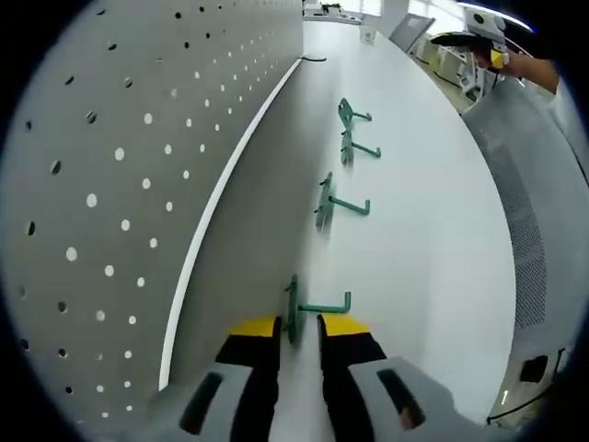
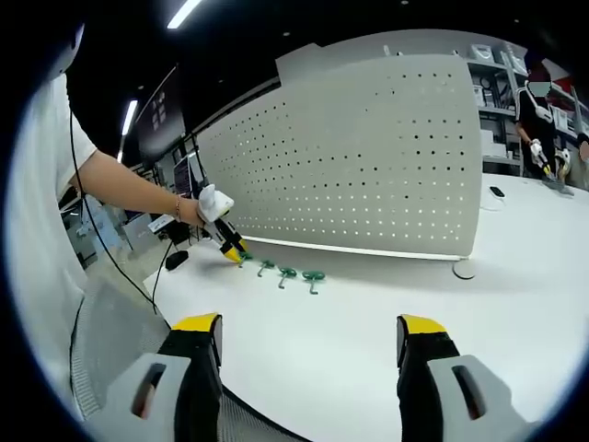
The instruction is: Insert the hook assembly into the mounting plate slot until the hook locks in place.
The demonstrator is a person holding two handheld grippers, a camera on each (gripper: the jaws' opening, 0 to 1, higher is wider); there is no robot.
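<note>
Several green hooks [image 1: 331, 204] lie in a row on the white table [image 1: 433, 230], beside the foot of the upright grey pegboard [image 1: 110, 184]. My left gripper [image 1: 299, 324] is down at the nearest hook [image 1: 293, 311]. Its yellow-tipped jaws stand either side of the hook's plate, and a gap shows on each side. In the right gripper view the left gripper [image 2: 235, 250], held in a hand, touches the first hook of the row [image 2: 287, 273] in front of the pegboard [image 2: 368, 157]. My right gripper [image 2: 313, 331] hovers wide open, with nothing in it.
A grey mesh surface [image 2: 110, 341] borders the table's [image 2: 368, 322] near-left edge. The pegboard's round foot [image 2: 465, 269] sits at its right end. A small dark object [image 2: 497, 191] lies beyond it. Another person [image 2: 538, 110] works at the far right.
</note>
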